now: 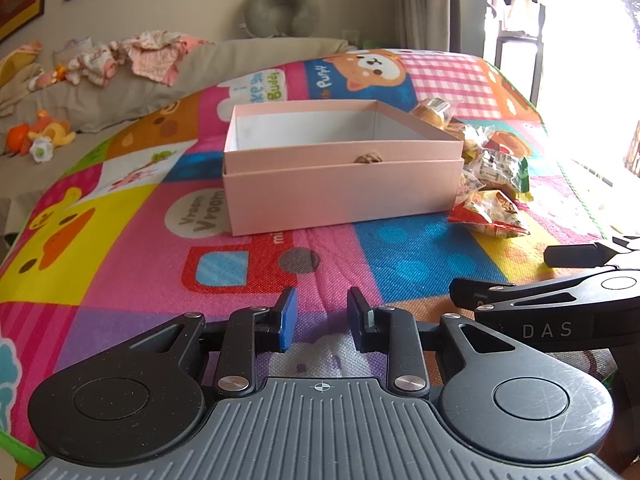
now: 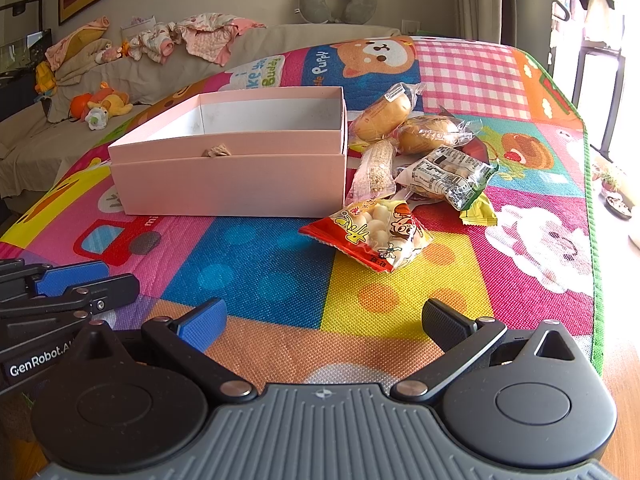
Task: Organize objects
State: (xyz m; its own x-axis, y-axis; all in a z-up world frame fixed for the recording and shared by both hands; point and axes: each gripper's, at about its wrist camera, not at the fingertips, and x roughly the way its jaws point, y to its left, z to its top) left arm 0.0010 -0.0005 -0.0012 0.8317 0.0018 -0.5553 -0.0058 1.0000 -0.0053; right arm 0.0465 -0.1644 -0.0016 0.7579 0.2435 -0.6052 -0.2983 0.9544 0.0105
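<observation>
An open pink box (image 1: 340,184) (image 2: 232,180) stands on the colourful play mat, its inside white and bare. Just right of it lies a pile of snack packets: a red bag of white candies (image 2: 372,236) (image 1: 490,216) nearest me, a green-and-clear packet (image 2: 448,176) (image 1: 500,168), a long grain bar (image 2: 376,168), and two wrapped buns (image 2: 384,114) (image 2: 428,132) behind. My left gripper (image 1: 322,316) hovers over the mat in front of the box, open and holding nothing. My right gripper (image 2: 324,326) is open wide, short of the red bag, nothing in it.
The play mat (image 2: 280,264) covers a low surface with a green border (image 2: 592,240) along the right edge. A beige sofa (image 1: 160,80) with clothes and soft toys runs behind. Each gripper shows at the side of the other's view. A bright window lies right.
</observation>
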